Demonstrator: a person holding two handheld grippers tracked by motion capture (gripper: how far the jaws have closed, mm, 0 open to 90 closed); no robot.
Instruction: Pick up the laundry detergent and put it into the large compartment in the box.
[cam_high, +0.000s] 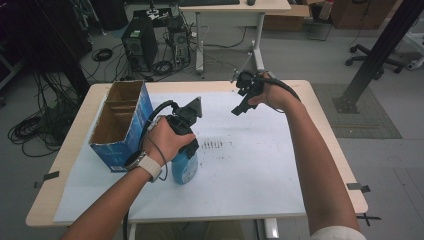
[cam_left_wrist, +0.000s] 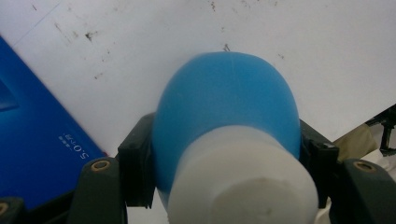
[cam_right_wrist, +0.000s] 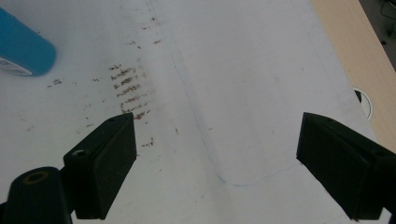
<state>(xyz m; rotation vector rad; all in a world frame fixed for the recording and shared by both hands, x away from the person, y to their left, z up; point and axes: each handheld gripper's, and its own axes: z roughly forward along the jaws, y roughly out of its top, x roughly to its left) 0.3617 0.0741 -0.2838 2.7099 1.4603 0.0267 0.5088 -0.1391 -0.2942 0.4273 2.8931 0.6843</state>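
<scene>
A blue bottle with a white cap is gripped at its shoulder by the left gripper, whose black jaws are pressed against both sides of the rounded blue body in the left gripper view. The bottle is stood upright on the white paper sheet, left of the sheet's middle, with a pale label seen low on its side. At about nine o'clock from the bottle, just beside it, an open blue cardboard box is placed, its brown inside divided by partitions; little room is left between the two.

The right gripper is held above the far part of the sheet, at roughly one o'clock from the bottle and well apart from it. Its jaws are spread wide and nothing is held between them; in the right gripper view bare paper with brown smudges is seen beneath.

Open paper is left from twelve through five o'clock of the bottle. The wooden table edge is exposed as a narrow strip beyond the sheet's right side, and the near edge lies toward six o'clock.
</scene>
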